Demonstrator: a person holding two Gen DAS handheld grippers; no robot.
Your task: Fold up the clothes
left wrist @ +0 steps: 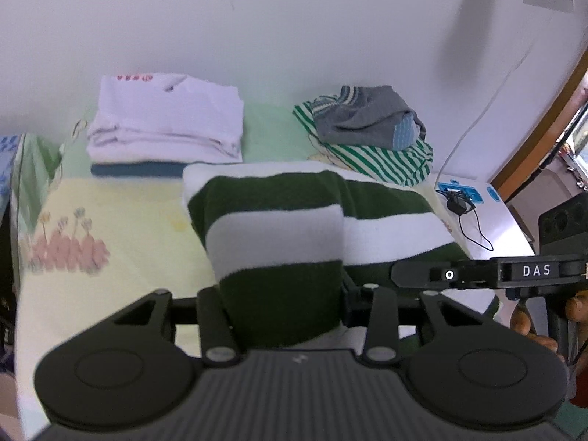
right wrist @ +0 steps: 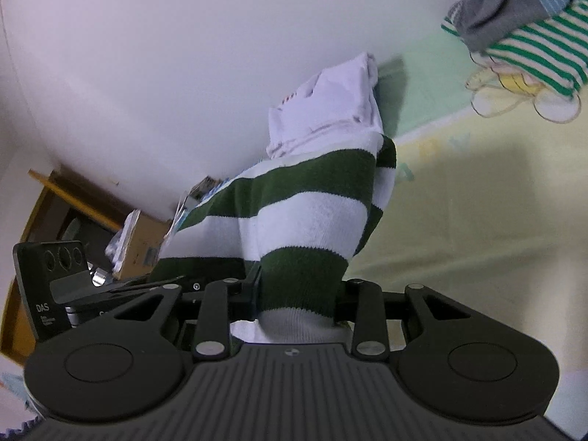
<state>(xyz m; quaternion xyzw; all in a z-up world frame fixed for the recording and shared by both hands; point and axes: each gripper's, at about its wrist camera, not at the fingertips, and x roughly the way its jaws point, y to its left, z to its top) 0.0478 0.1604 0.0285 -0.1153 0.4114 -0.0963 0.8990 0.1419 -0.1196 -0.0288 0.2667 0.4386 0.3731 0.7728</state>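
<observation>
A dark green and white striped knit garment fills the middle of the left wrist view, bunched between the fingers of my left gripper, which is shut on it. The same striped garment is clamped in my right gripper, hanging above the pale yellow bed sheet. The right gripper's body shows at the right of the left wrist view, close beside the cloth. The left gripper's body appears at the left of the right wrist view.
A folded white stack on a blue item sits at the back by the wall. A pile of a grey garment and a green-striped shirt lies at the back right. A white box with a black cable is at the right.
</observation>
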